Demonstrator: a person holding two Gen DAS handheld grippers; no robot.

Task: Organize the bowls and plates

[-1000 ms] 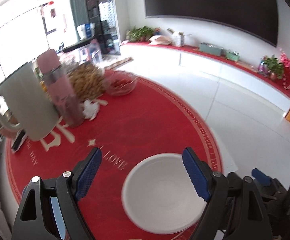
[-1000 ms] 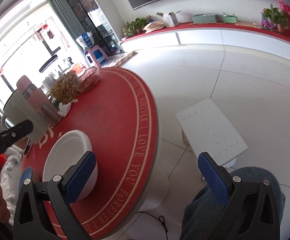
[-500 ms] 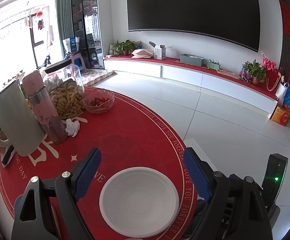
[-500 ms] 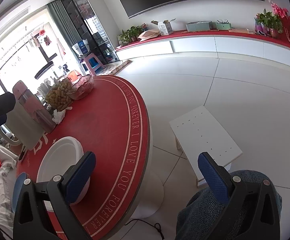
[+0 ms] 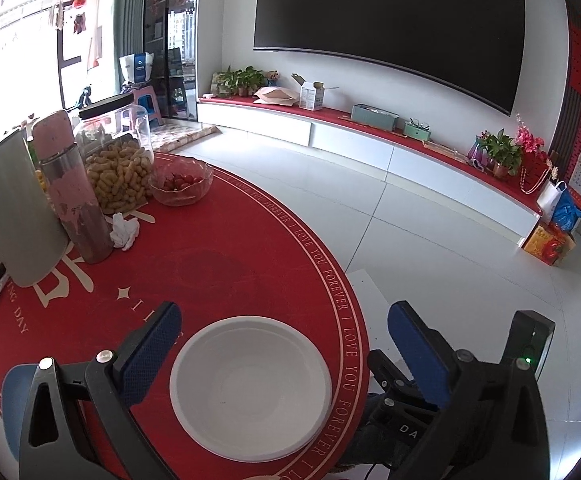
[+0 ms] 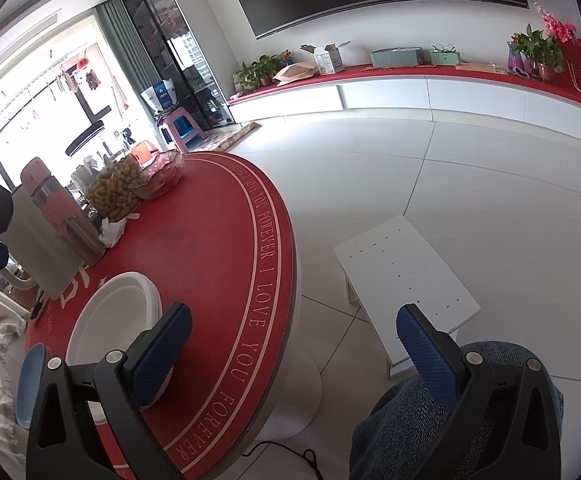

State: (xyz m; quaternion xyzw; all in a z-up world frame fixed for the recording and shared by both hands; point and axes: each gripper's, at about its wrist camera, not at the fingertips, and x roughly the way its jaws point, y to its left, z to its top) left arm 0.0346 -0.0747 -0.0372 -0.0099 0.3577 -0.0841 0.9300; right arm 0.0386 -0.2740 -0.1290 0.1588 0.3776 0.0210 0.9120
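Here the white bowl (image 5: 250,388) stood on the round red bench (image 5: 210,264), near its front edge. In the right wrist view its rim looked layered, like several bowls stacked. The left claw (image 5: 282,352) hung over the bowl with its jaws opening wide; the bowl lay between them in the view, but the pads (image 5: 150,356) did not touch it. The right claw (image 6: 294,348) was open and held nothing, hanging at the bench edge, above the floor. A kettle (image 5: 10,216), a pink bottle (image 5: 72,196) and a peanut jar (image 5: 118,164) stood at the far left.
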